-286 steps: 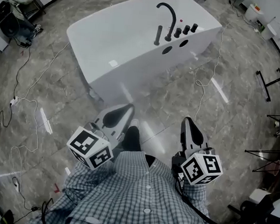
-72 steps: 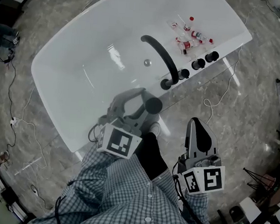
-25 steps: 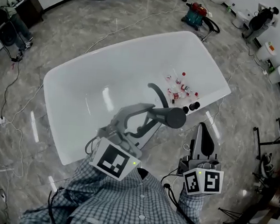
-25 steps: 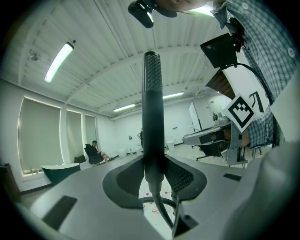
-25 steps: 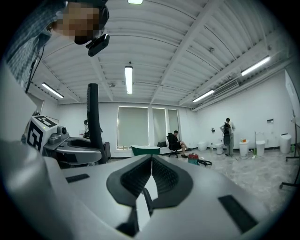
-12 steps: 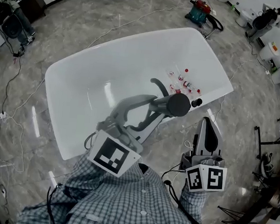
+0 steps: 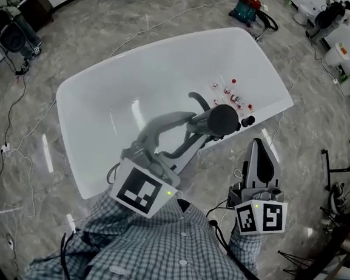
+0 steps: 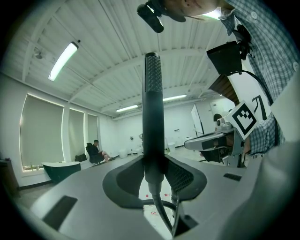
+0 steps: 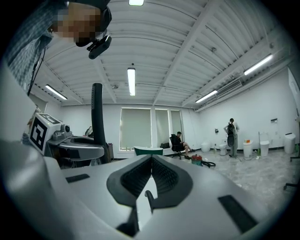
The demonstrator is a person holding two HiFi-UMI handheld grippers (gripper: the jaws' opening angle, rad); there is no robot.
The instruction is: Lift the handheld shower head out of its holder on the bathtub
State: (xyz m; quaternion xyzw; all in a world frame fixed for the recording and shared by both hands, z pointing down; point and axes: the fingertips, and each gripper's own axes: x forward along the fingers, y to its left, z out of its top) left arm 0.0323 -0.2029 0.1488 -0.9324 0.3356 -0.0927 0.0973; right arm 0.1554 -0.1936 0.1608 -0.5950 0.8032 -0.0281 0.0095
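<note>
Since the head view of about three seconds ago, the left gripper [image 7: 194,124] has risen from the tub deck and now carries the handheld shower head [image 7: 223,119] above the near rim of the white freestanding bathtub [image 7: 74,106]. The round face of the head shows dark against the tub's interior, just in front of the curved faucet spout [image 7: 197,99]. The left gripper view shows its jaws pinching the shower head's dark handle [image 8: 152,108], which stands upright between them, with the flexible hose [image 8: 163,213] trailing from its lower end. The right gripper [image 7: 261,151] hangs idle over the stone floor beside the tub. Its jaws are pressed together on nothing, as the right gripper view [image 9: 151,171] confirms. Control knobs [image 7: 248,120] sit on the deck, and several small red-capped bottles [image 7: 230,95] lie on the tub floor. The holder itself is hidden behind the left gripper and handle. By this evidence the lift appears essentially accomplished, with the head seemingly free of its seat. The next move would call for a steady grip, and for watching the hose's slack so that it does not tug the handle askew.
</note>
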